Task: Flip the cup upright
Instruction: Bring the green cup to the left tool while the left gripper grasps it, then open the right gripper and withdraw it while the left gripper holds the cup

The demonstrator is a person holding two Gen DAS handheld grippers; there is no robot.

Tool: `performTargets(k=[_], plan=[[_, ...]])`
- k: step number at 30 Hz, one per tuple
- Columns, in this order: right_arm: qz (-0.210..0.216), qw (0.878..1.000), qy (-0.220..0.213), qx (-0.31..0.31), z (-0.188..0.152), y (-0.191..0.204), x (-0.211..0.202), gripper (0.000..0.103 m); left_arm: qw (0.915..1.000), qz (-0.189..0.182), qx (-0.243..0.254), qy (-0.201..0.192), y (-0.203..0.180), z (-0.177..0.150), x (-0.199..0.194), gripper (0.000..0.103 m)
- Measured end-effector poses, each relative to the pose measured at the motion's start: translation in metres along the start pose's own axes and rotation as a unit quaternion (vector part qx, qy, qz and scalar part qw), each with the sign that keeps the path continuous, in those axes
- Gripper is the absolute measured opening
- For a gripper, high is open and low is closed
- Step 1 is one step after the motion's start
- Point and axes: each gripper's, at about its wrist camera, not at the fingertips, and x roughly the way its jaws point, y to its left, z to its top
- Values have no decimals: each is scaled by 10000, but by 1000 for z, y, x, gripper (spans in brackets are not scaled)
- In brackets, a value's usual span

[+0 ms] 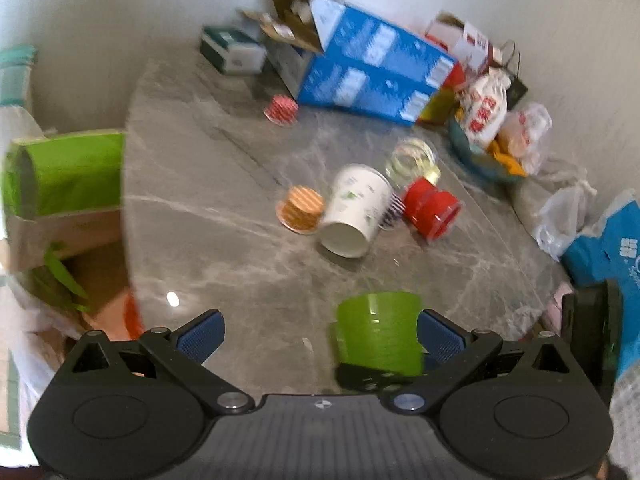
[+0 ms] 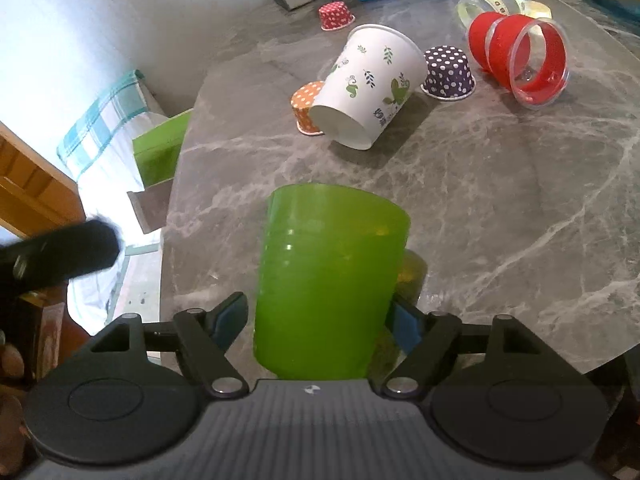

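- Green plastic cup (image 2: 330,280): translucent lime green with faint horizontal rings around its wall; tapered body, the narrower end toward the camera and the wider end facing away over the counter (image 2: 500,208). Whether the far end is open or closed cannot be told. It sits near the counter's near edge.
- Right hand-held gripper (image 2: 320,320): jaws set wide around the cup, the blue pads (image 2: 404,326) at its two sides; actual contact cannot be told.
- Left hand-held gripper (image 1: 320,334): jaws spread wide, holding nothing; the green cup (image 1: 378,332) appears just beside its right pad.
- White paper cup (image 2: 370,84): leaf print, lying on its side mid-counter.
- Orange dotted cupcake liner (image 2: 306,106): touching the paper cup.
- Purple dotted cupcake liner (image 2: 448,74): just beside the paper cup.
- Red plastic cups (image 2: 520,60): nested, on their side, toward the far right.
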Motion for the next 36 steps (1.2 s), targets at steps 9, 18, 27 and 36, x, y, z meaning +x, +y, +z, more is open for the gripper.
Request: performTargets(k=[9,18,27,36], plan=[[283,9992,-224,-185,-11,-7,-7,85,9963,23,205,833,-38,14,47,103],[519,9976,-404,-231,-28,-22,-21,85,9892,302,169,1421,-55,11,83,96],[551,9968,-527,-260,-54,-39,-46,88,9870,633,262,1451,-71,7,101,96],[687,9942,-806,200,-79,-78,-75,100,9845,916,468,1420,-84,3,119,79]])
